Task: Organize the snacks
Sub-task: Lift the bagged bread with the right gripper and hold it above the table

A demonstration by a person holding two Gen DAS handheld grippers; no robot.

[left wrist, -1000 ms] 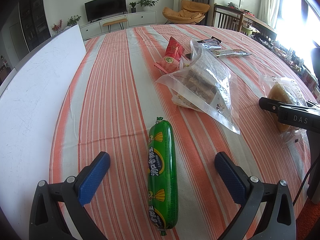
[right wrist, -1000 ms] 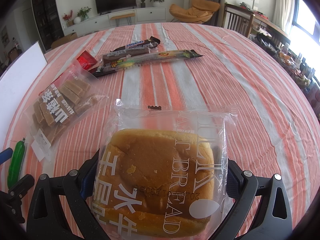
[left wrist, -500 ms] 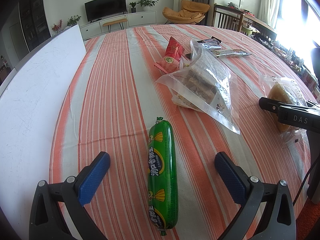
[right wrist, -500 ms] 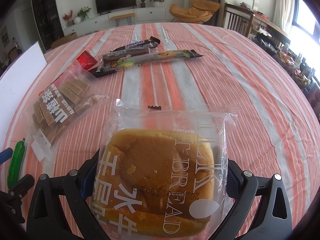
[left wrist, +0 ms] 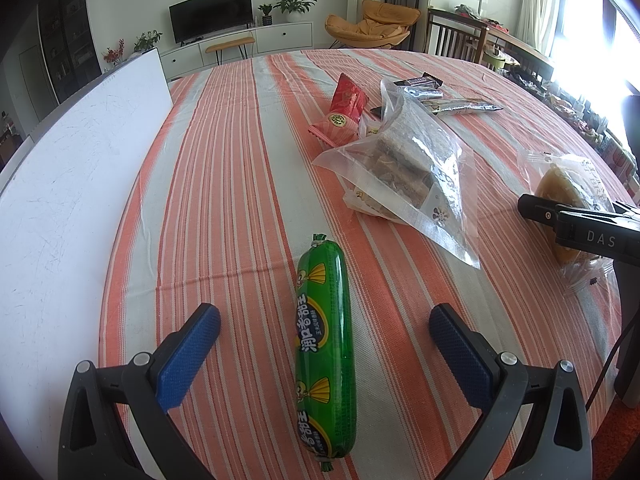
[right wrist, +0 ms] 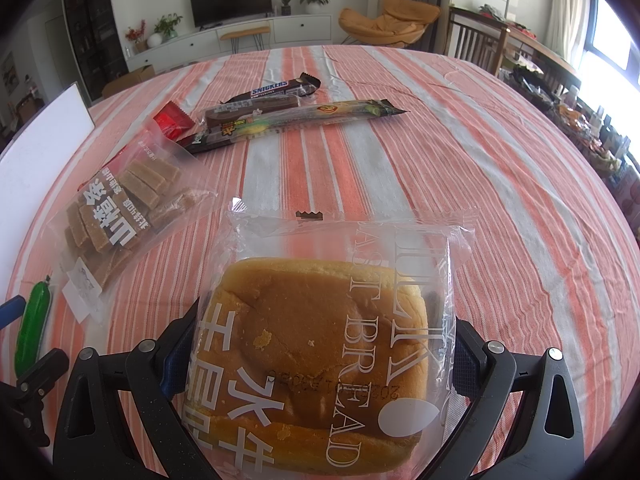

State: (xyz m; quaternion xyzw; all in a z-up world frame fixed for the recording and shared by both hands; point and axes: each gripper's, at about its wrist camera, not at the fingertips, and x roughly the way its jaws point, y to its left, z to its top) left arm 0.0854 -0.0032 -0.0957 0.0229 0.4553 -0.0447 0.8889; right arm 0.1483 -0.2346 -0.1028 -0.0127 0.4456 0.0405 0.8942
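A green sausage stick (left wrist: pixel 326 336) lies lengthwise on the striped tablecloth between the blue fingers of my left gripper (left wrist: pixel 324 328), which is open and clear of the sausage on both sides. My right gripper (right wrist: pixel 320 344) stands wide open around a wrapped square bread (right wrist: pixel 320 320) that rests on the cloth. Its fingers flank the wrapper without pressing it. The left wrist view shows that bread (left wrist: pixel 568 184) behind the right gripper (left wrist: pixel 560 220).
A clear bag of brown cake pieces (left wrist: pixel 408 160) lies mid-table, a red packet (left wrist: pixel 344 108) behind it. Further back are a Snickers bar (right wrist: pixel 276 88) and a long dark bar (right wrist: pixel 320 114). A white board (left wrist: pixel 68 168) covers the table's left side.
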